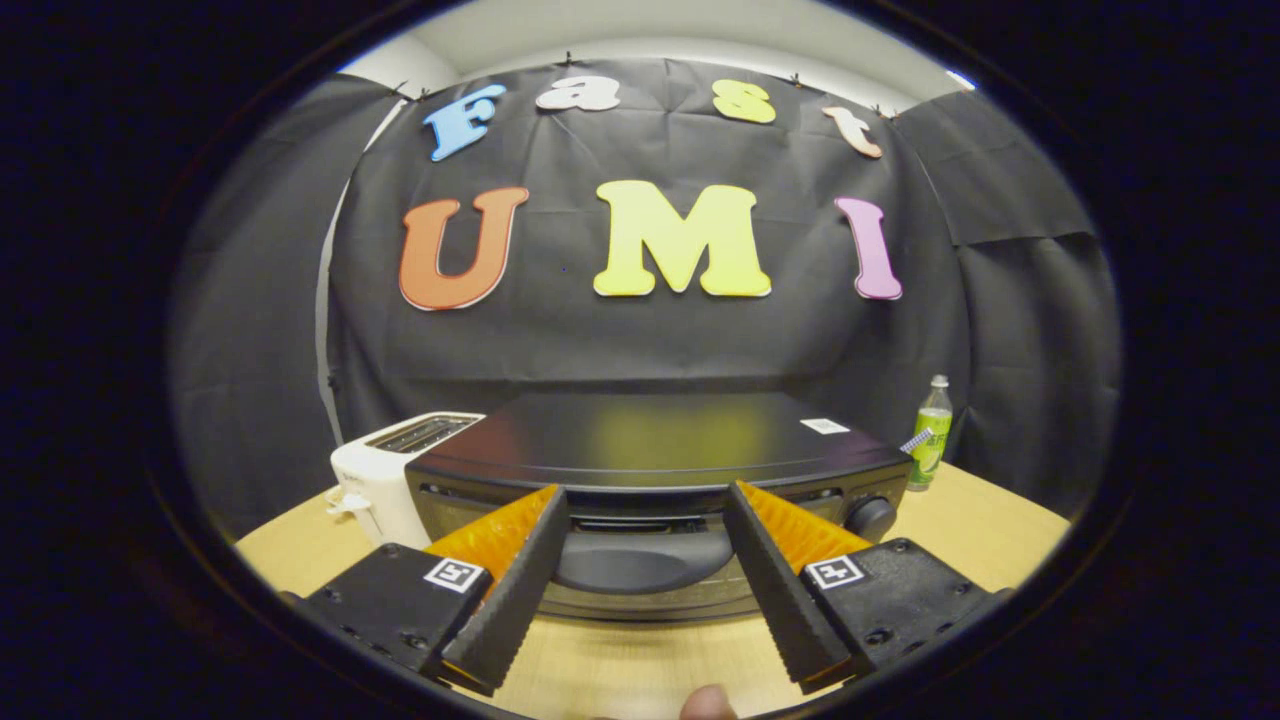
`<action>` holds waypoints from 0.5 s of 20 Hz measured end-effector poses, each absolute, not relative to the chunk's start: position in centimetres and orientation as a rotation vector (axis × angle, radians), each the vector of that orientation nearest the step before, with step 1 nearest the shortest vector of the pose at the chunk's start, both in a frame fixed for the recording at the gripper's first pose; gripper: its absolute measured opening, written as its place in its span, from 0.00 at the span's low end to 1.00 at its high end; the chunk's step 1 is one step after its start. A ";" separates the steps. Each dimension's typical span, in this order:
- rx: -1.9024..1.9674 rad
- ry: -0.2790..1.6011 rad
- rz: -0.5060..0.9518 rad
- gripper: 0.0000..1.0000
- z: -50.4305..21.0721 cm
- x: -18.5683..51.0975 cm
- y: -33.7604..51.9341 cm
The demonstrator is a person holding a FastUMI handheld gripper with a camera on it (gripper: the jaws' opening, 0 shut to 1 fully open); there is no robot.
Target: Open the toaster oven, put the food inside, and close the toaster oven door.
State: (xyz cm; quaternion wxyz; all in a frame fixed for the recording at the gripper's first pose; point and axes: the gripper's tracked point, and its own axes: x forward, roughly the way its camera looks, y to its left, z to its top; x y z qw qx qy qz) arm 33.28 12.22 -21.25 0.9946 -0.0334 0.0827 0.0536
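Observation:
A black toaster oven (650, 440) stands on the wooden table just ahead of my fingers, seen from slightly above its flat top. Its door looks closed, with a wide dark handle (645, 560) across the front, showing between my fingers. My gripper (645, 495) is open, its two fingertips spread apart right in front of the oven's upper front edge, one on each side of the handle, with nothing between them. A round knob (870, 517) sits on the oven's right front. No food is in sight.
A white slot toaster (385, 480) stands against the oven's left side. A green plastic bottle (930, 435) stands behind the oven's right corner. Bare wooden table (1000, 530) lies to the right and below my fingers. A fingertip (708, 703) shows under the gripper.

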 end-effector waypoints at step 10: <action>-0.069 0.307 0.117 1.00 -25.1 25.6 10.9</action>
